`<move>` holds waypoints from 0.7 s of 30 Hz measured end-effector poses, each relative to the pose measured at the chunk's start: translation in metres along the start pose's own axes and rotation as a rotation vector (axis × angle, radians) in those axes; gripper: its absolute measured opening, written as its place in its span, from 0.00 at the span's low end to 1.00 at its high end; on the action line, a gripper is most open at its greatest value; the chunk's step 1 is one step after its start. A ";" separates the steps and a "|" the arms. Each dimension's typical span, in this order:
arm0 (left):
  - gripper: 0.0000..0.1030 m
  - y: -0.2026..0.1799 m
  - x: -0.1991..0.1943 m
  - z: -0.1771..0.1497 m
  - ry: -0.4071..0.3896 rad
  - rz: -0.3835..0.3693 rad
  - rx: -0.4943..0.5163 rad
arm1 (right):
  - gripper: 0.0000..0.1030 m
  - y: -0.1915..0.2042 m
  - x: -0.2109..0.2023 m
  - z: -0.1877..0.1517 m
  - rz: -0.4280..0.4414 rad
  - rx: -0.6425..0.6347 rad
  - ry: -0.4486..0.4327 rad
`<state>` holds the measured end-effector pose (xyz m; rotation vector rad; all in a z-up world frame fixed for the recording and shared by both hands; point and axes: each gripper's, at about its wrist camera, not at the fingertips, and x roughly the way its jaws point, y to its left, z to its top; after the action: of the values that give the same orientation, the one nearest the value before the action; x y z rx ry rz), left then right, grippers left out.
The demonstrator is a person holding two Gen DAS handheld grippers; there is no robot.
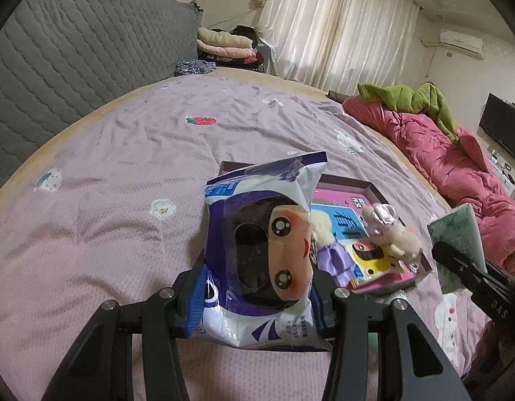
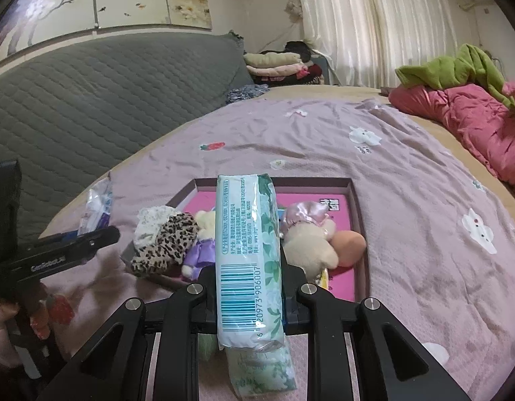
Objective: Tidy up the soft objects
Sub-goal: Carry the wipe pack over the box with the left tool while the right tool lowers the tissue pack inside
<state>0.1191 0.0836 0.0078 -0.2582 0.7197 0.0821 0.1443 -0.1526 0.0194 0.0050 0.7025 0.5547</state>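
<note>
Fingers of the left gripper (image 1: 257, 304) are closed on the lower part of a blue-and-white plastic package (image 1: 261, 244), which is held upright with its long axis running away from the camera and its crimped top edge pointing toward the far side of the bed (image 1: 123, 133). Fingers of the right gripper (image 2: 250, 297) are clamped on a narrow tissue pack (image 2: 245, 254), gripped across its thin sides; its long axis also runs forward, the barcode end lying nearest the camera.

Largest in sight, the bed is covered by a lilac sheet, and a shallow open box (image 2: 356, 234) with a pink floor is set on it. Both held packs are raised over the near edge of that box. Inside the box a cream plush bear (image 2: 311, 244) with a pink bow is seen, with a peach sponge (image 2: 349, 245) just beside it. A leopard-print fabric piece (image 2: 167, 244) is draped over the box's left edge, beside a small purple-dressed plush (image 2: 199, 254).
</note>
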 end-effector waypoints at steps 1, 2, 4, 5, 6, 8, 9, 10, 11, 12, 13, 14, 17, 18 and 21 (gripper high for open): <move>0.48 -0.001 0.003 0.003 -0.005 -0.001 0.005 | 0.22 0.001 0.001 0.001 0.001 -0.003 -0.002; 0.48 -0.002 0.005 0.005 -0.008 0.002 0.011 | 0.22 0.002 0.002 0.003 0.003 -0.004 -0.008; 0.48 -0.004 0.010 0.007 -0.006 -0.007 0.016 | 0.22 0.002 0.002 0.005 0.011 -0.002 -0.018; 0.48 -0.006 0.011 0.009 -0.007 -0.008 0.021 | 0.22 0.003 0.003 0.007 0.011 -0.004 -0.021; 0.48 -0.008 0.013 0.010 -0.005 -0.004 0.031 | 0.22 0.003 0.004 0.007 0.009 -0.006 -0.023; 0.48 -0.011 0.016 0.011 -0.011 -0.002 0.044 | 0.22 0.003 0.006 0.010 0.015 -0.002 -0.030; 0.48 -0.012 0.017 0.012 -0.008 -0.001 0.048 | 0.22 0.002 0.007 0.010 0.017 0.001 -0.032; 0.48 -0.012 0.018 0.012 -0.007 -0.001 0.049 | 0.22 0.002 0.008 0.012 0.022 0.007 -0.034; 0.48 -0.012 0.019 0.013 -0.005 -0.002 0.046 | 0.22 0.000 0.009 0.013 0.024 0.014 -0.036; 0.48 -0.011 0.020 0.015 -0.003 -0.001 0.044 | 0.22 0.000 0.009 0.014 0.029 0.022 -0.038; 0.48 -0.011 0.021 0.016 -0.004 0.000 0.043 | 0.22 -0.001 0.010 0.014 0.035 0.029 -0.038; 0.48 -0.011 0.023 0.017 0.000 0.005 0.045 | 0.22 -0.001 0.011 0.015 0.033 0.031 -0.039; 0.48 -0.010 0.029 0.018 0.016 0.013 0.042 | 0.22 -0.002 0.015 0.017 0.036 0.030 -0.035; 0.48 -0.009 0.031 0.018 0.020 0.010 0.038 | 0.22 -0.001 0.016 0.017 0.037 0.028 -0.035; 0.48 -0.010 0.036 0.020 0.025 0.016 0.044 | 0.22 0.003 0.019 0.019 0.043 0.015 -0.036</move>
<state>0.1606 0.0784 0.0008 -0.2116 0.7475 0.0781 0.1665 -0.1377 0.0232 0.0445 0.6728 0.5894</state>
